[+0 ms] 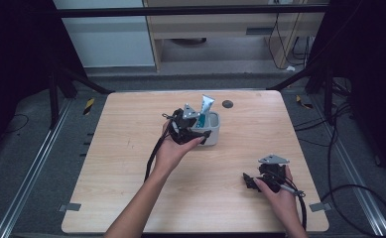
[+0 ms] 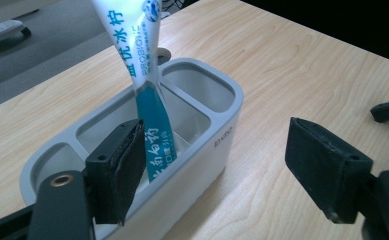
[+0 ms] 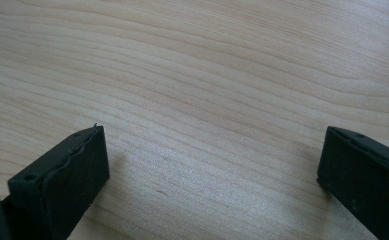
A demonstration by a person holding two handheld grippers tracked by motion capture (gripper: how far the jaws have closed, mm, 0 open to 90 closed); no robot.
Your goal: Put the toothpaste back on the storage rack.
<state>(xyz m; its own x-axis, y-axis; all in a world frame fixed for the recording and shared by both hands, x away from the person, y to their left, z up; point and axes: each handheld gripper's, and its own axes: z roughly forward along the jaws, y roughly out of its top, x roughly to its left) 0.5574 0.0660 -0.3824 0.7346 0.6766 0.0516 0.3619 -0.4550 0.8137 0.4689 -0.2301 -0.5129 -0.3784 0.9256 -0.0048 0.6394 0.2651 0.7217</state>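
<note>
pale woodgrain tabletop (image 1: 131, 148) | grey rounded plastic organizer (image 2: 209, 145), glossy toothpaste tube (image 2: 152, 115) upright inside | left claw (image 2: 227, 165) spread beside tube, gripping nothing | right claw (image 3: 212, 175) wide, well clear of organizer

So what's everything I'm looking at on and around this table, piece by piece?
toothpaste tube: one, white and teal, standing tilted in the middle compartment of the holder.
holder: one, grey-white, three compartments, on the table's far middle.
round cap: one, dark grey, set in the table beyond the holder.
table: one, pale wood.
cables: several, black, on the floor to the right.
left tongs: black, jaws apart, one jaw inside the holder beside the tube, the other outside it.
right tongs: black, jaws wide apart over bare wood.
hands: two, one on each tongs.
</note>
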